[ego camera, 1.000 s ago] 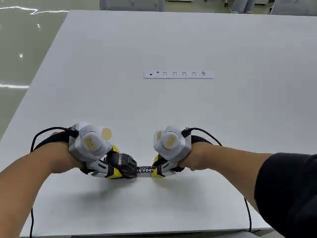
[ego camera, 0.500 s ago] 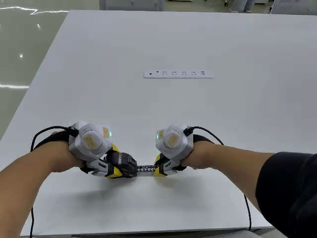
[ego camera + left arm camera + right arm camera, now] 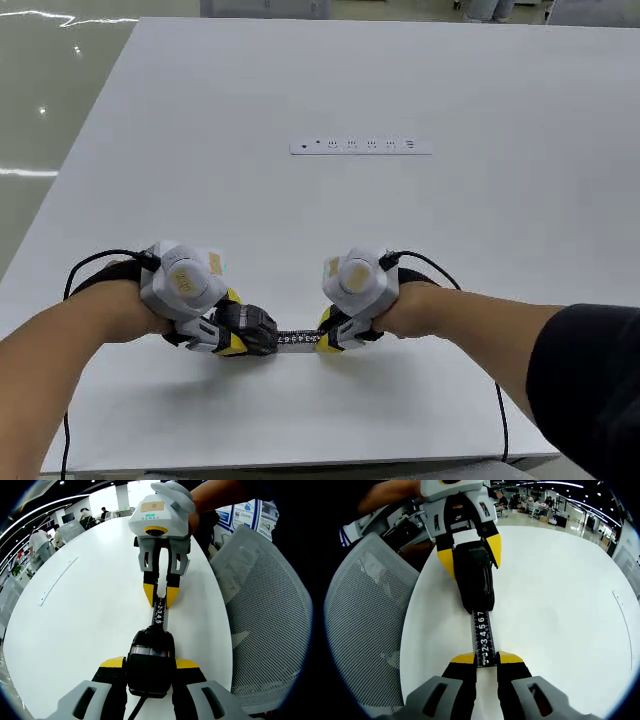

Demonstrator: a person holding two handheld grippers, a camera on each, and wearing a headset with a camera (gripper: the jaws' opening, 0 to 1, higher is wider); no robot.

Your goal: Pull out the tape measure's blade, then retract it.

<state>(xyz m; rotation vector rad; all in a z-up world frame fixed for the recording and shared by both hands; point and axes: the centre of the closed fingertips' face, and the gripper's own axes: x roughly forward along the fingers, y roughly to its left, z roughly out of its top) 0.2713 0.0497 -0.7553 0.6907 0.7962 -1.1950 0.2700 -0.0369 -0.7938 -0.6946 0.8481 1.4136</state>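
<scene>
The black plastic tape measure case (image 3: 250, 330) is at 6 o'clock of the white table (image 3: 400, 90), pinched at its sides by the left gripper (image 3: 235, 342). At 3 o'clock from it, the right gripper (image 3: 326, 342) pinches the end of the short numbered pale blade (image 3: 298, 339).

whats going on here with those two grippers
A person at a white table holds a gripper in each hand. The left gripper clamps the black tape measure by its case, and the right gripper pinches the tip of the blade. A short stretch of blade, a few numbers showing, is out between them near the table's front edge.
</scene>
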